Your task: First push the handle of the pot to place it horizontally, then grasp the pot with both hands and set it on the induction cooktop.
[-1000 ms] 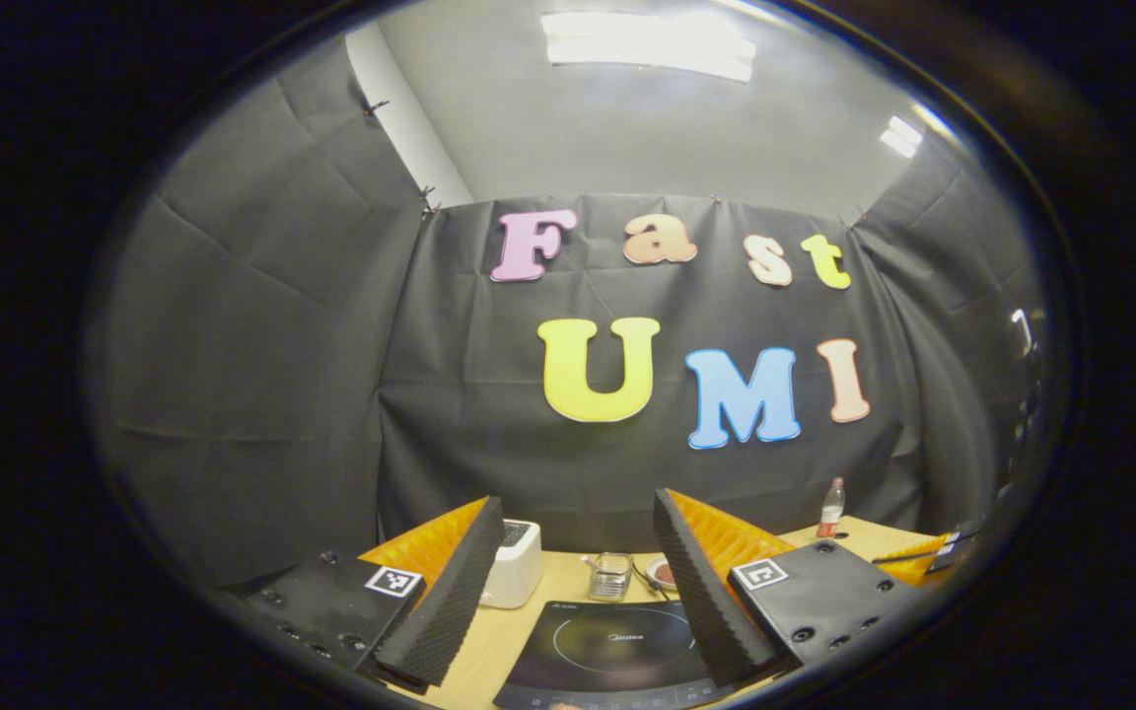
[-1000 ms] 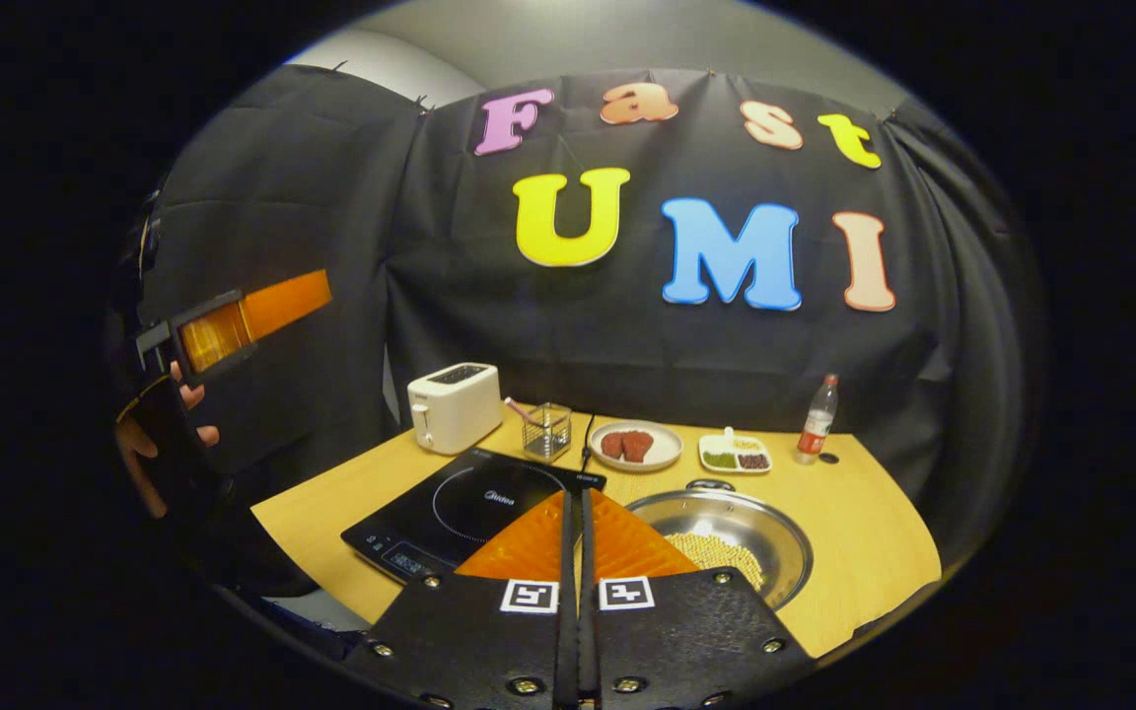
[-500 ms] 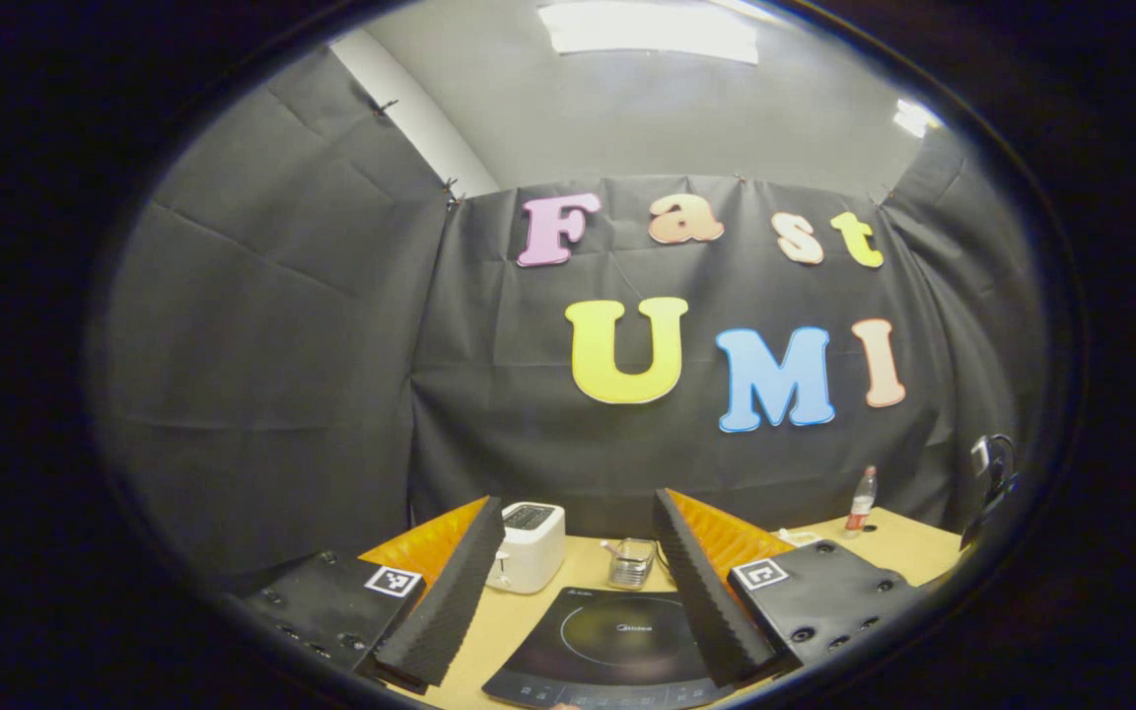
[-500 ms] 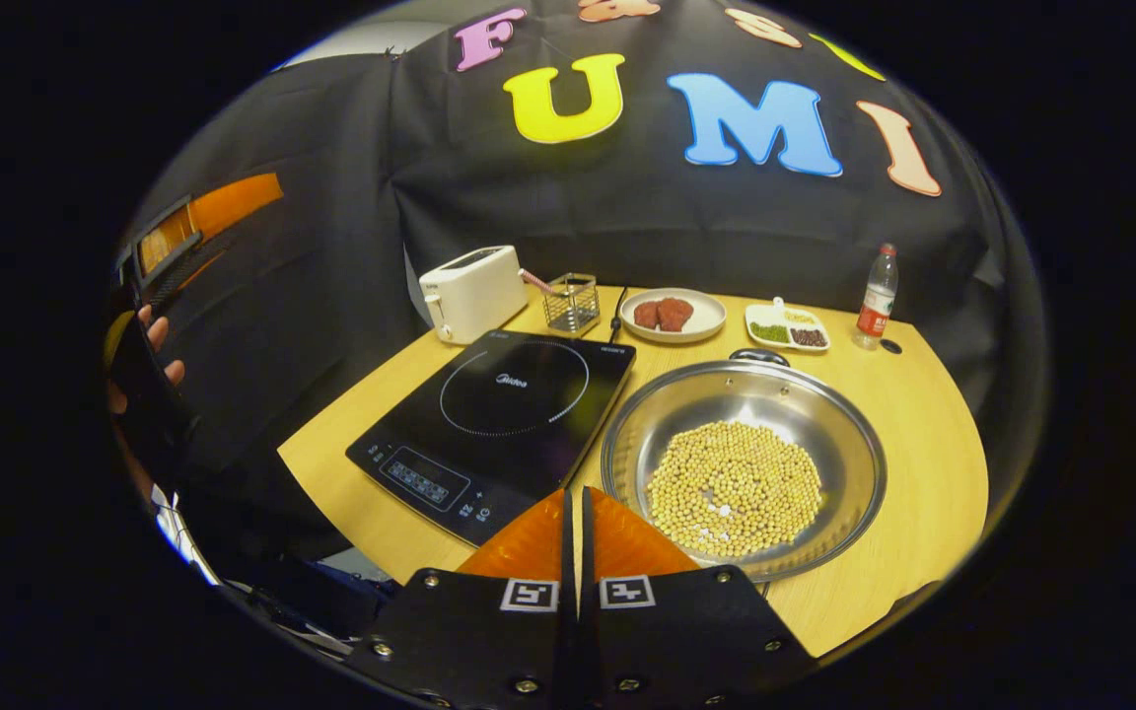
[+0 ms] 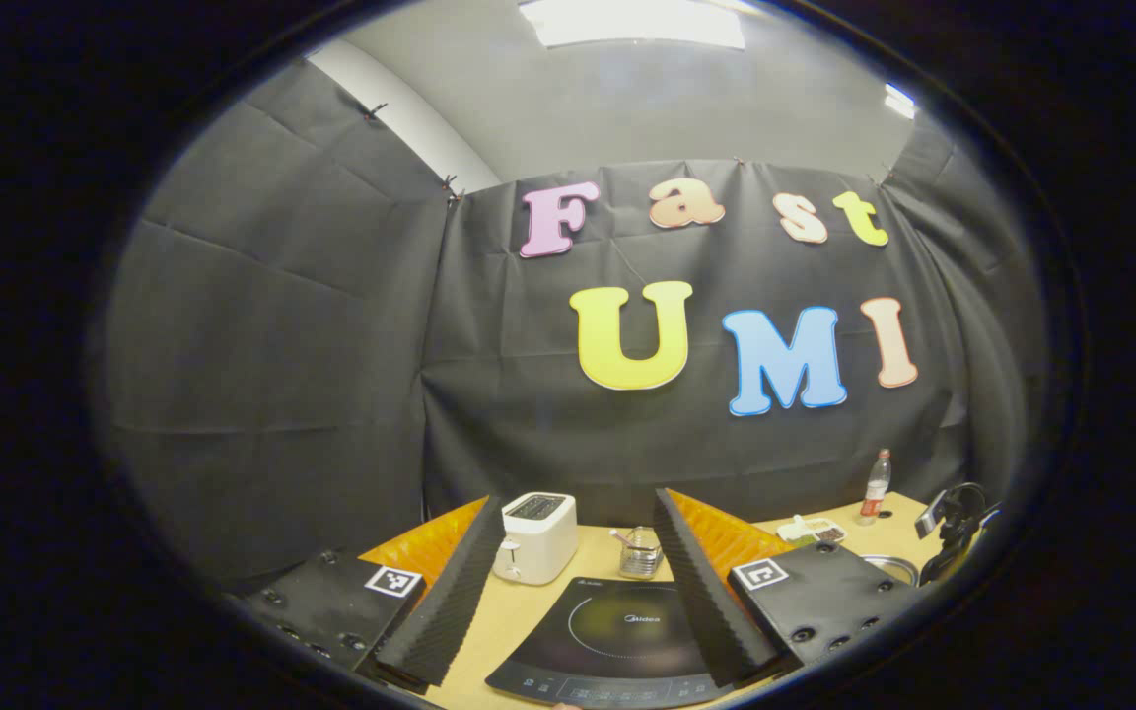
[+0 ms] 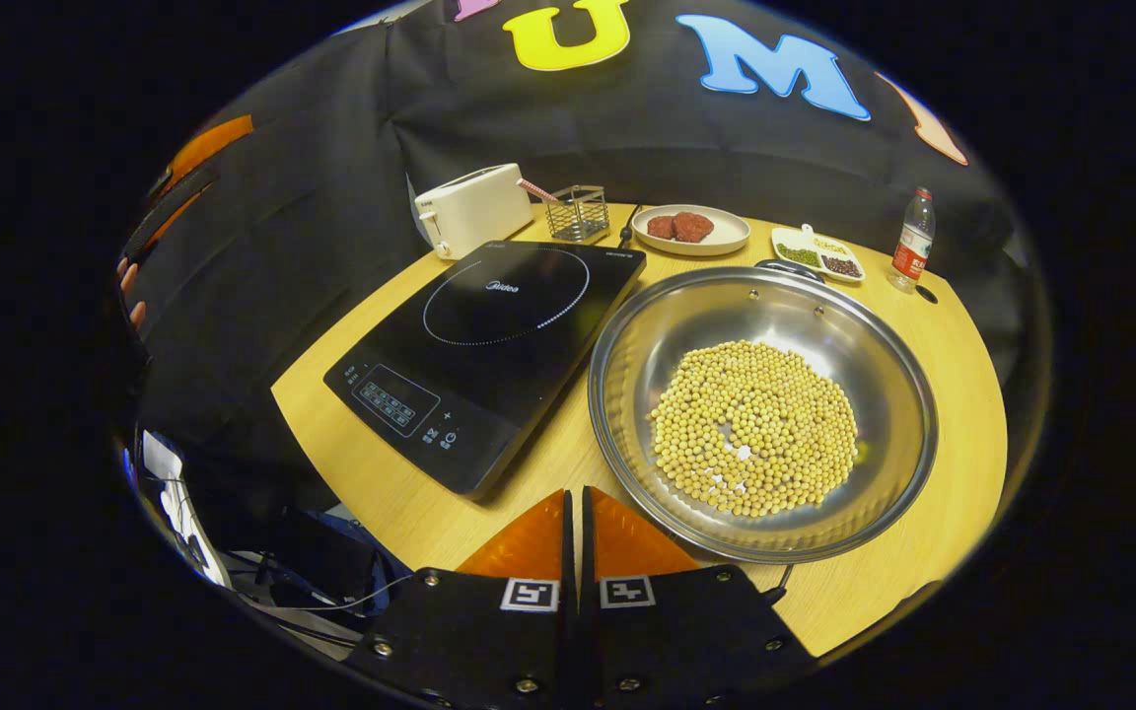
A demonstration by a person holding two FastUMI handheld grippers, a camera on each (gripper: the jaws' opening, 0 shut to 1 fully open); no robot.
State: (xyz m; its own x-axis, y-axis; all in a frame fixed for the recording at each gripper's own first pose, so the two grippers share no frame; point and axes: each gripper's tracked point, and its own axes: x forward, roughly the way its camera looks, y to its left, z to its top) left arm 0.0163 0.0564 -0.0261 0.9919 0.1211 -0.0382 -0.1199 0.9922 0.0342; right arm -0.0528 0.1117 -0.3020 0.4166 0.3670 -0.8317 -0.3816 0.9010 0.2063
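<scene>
Right gripper: lower than before and closer to the pot, fingers pressed together, empty. Pot: on the table, at its near right edge, just beside the induction cooktop. Left gripper: spread wide, empty, held high.

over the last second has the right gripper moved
Yes. In the right gripper view the pot and the induction cooktop now sit larger and lower, so the right gripper, fingers together, has tipped down and closed in on the pot.
</scene>
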